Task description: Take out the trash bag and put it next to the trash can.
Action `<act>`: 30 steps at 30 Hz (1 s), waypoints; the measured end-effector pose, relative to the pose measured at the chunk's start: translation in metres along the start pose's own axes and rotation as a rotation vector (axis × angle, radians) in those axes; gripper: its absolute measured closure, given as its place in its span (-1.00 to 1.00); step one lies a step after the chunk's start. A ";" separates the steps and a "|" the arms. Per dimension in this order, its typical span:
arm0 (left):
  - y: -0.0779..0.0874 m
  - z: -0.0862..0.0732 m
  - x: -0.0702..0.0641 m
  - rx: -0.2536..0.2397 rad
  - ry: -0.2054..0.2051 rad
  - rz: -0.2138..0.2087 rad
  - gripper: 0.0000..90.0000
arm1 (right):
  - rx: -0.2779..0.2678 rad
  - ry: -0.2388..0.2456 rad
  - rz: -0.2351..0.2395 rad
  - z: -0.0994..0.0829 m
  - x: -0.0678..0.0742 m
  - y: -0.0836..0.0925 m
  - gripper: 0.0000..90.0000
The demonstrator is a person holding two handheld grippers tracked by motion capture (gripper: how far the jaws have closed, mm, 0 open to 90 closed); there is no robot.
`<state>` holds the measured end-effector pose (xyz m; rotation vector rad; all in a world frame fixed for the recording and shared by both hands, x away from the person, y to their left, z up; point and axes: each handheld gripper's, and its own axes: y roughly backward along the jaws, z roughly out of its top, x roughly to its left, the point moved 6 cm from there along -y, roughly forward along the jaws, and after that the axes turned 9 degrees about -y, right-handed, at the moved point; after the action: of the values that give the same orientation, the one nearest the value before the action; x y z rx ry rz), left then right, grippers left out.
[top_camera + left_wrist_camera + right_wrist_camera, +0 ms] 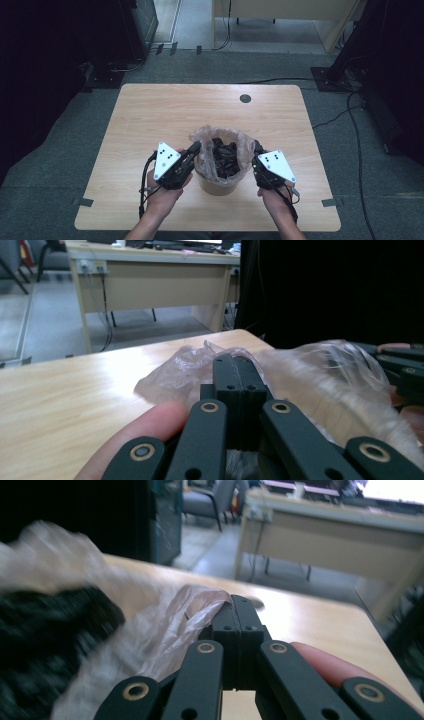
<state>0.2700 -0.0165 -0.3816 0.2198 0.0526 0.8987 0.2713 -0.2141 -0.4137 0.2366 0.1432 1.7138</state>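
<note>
Bag liner [239, 145] edges pinched by left gripper [194, 147] and right gripper [257, 148] above wooden table [150, 115], grey floor [60, 165].

A light wooden table [150, 115] carries a bag-lined bin [218, 184].

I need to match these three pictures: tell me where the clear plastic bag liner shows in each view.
High view: the clear plastic bag liner sits at lower centre, in the bin between the two grippers.
Left gripper view: centre to right, pinched at the jaw tips.
Right gripper view: left half, its edge pinched at the jaw tips.
Shared landmark: the wooden table.
</note>
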 end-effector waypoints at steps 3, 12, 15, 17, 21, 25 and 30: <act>-0.009 0.013 -0.005 -0.010 -0.004 -0.010 1.00 | -0.040 0.005 0.052 0.022 0.013 -0.001 1.00; -0.015 0.025 -0.008 -0.019 -0.034 -0.031 1.00 | -0.049 -0.070 0.246 0.057 0.039 0.008 0.65; -0.016 0.013 0.000 0.008 -0.013 -0.023 1.00 | -0.016 -0.104 0.286 0.045 0.034 0.015 0.55; -0.017 0.009 0.002 0.015 -0.004 -0.025 1.00 | 0.017 -0.143 0.295 0.038 0.029 0.020 0.44; -0.018 0.010 -0.001 0.012 -0.008 -0.030 1.00 | 0.066 -0.182 0.313 0.026 0.027 0.028 0.27; -0.019 0.013 -0.004 0.012 -0.013 -0.038 1.00 | 0.105 -0.212 0.344 0.017 0.036 0.035 0.18; -0.018 0.016 -0.006 0.003 -0.002 -0.054 1.00 | 0.167 -0.203 0.393 0.007 0.060 0.036 0.01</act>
<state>0.2822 -0.0351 -0.3700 0.2215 0.0575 0.8447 0.2303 -0.1611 -0.3943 0.5919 0.0933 2.0559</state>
